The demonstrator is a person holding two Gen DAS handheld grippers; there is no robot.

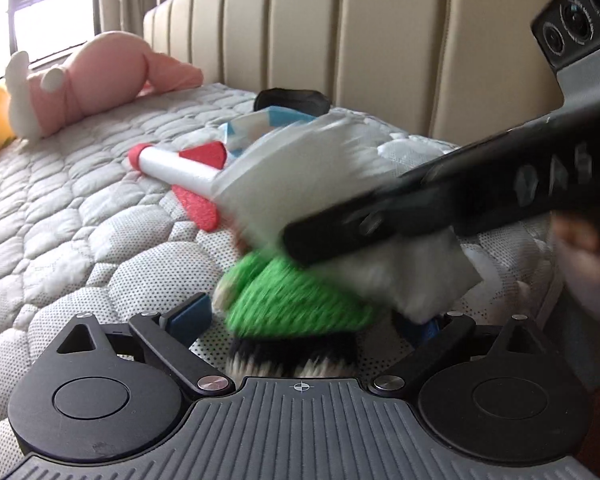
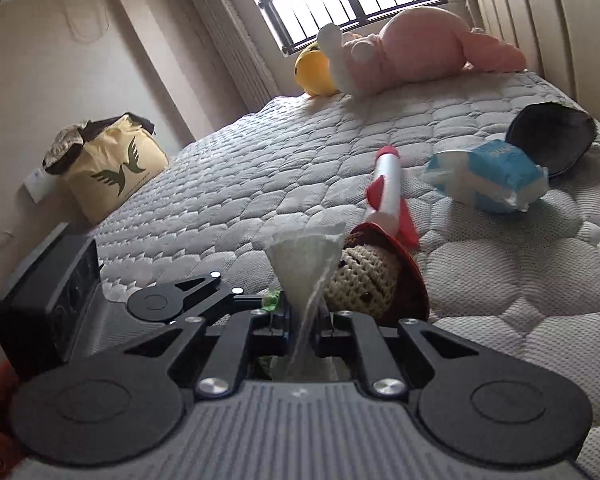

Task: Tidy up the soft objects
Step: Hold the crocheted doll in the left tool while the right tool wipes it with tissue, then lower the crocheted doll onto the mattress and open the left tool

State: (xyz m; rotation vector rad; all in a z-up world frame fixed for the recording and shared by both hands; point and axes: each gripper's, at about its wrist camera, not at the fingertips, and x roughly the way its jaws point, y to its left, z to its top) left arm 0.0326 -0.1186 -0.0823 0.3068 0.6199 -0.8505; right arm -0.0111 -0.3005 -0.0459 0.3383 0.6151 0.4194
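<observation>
A crocheted doll (image 1: 296, 300) with a green body and black-and-white stripes lies on the quilted mattress (image 1: 80, 216). It sits between the wide-apart blue pads (image 1: 188, 316) of my left gripper (image 1: 306, 320), which is open. In the right wrist view the doll's beige head and red hat (image 2: 376, 276) show just past the fingers. My right gripper (image 2: 304, 320) is shut on a white tissue (image 2: 300, 264). It crosses above the doll from the right in the left wrist view as a blurred black finger, the right gripper (image 1: 300, 240), with the tissue (image 1: 312, 168) spread around it.
A white toy rocket (image 2: 390, 184) with red fins, a blue-and-white tissue pack (image 2: 488, 176) and a black pouch (image 2: 552, 136) lie beyond the doll. Pink (image 2: 416, 48) and yellow (image 2: 314, 70) plush toys rest by the window. A cream bag (image 2: 112, 168) stands at the mattress's left edge. The padded headboard (image 1: 380, 40) runs behind.
</observation>
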